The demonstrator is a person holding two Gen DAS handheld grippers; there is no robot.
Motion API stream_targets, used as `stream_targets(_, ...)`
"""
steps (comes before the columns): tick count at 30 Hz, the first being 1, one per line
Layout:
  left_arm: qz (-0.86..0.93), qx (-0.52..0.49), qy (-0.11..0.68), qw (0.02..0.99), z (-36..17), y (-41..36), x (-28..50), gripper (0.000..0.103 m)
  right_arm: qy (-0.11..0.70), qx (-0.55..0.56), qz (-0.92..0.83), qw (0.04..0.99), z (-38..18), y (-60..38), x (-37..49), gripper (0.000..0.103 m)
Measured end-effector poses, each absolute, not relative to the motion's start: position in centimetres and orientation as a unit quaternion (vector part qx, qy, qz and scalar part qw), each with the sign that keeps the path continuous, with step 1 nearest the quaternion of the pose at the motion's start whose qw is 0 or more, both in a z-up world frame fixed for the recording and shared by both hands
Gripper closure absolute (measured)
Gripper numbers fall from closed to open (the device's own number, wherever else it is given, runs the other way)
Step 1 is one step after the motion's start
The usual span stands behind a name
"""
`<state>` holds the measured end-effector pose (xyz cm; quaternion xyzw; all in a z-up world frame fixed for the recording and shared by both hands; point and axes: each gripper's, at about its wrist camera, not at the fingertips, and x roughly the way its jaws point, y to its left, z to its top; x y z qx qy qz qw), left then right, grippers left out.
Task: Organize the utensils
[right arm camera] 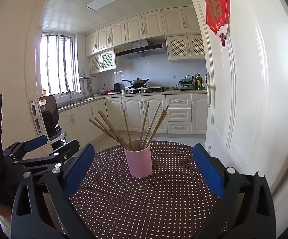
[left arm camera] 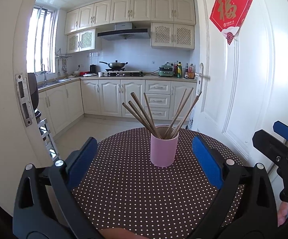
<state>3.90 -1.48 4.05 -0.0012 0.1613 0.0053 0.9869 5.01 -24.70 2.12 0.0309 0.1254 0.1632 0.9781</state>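
Observation:
A pink cylindrical cup (left arm camera: 164, 150) stands upright on a small round table with a brown polka-dot cloth (left arm camera: 124, 189). Several wooden chopsticks (left arm camera: 144, 113) stand in it, fanned outward. My left gripper (left arm camera: 145, 155) is open and empty, its blue pads on either side of the cup, short of it. In the right wrist view the cup (right arm camera: 140, 162) and chopsticks (right arm camera: 128, 127) sit ahead of my right gripper (right arm camera: 144, 162), which is open and empty. The right gripper shows at the far right of the left wrist view (left arm camera: 279, 139); the left gripper shows at the left of the right view (right arm camera: 38, 151).
A white door (left arm camera: 253, 91) with a red paper ornament (left arm camera: 230, 13) stands open just right of the table. A door frame (left arm camera: 22, 99) and a black device on a stand (right arm camera: 49, 113) are at left. Kitchen cabinets and a stove (left arm camera: 124, 72) lie beyond.

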Motion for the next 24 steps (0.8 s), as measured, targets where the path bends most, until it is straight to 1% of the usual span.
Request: stream_targets(24, -0.001, -0.007, 0.17, 0.985, 3.78, -0.8, 4.06, 0.009, 0.134, 0.031, 0.155, 0.978, 1.91, -24.5, 5.28, 0.008)
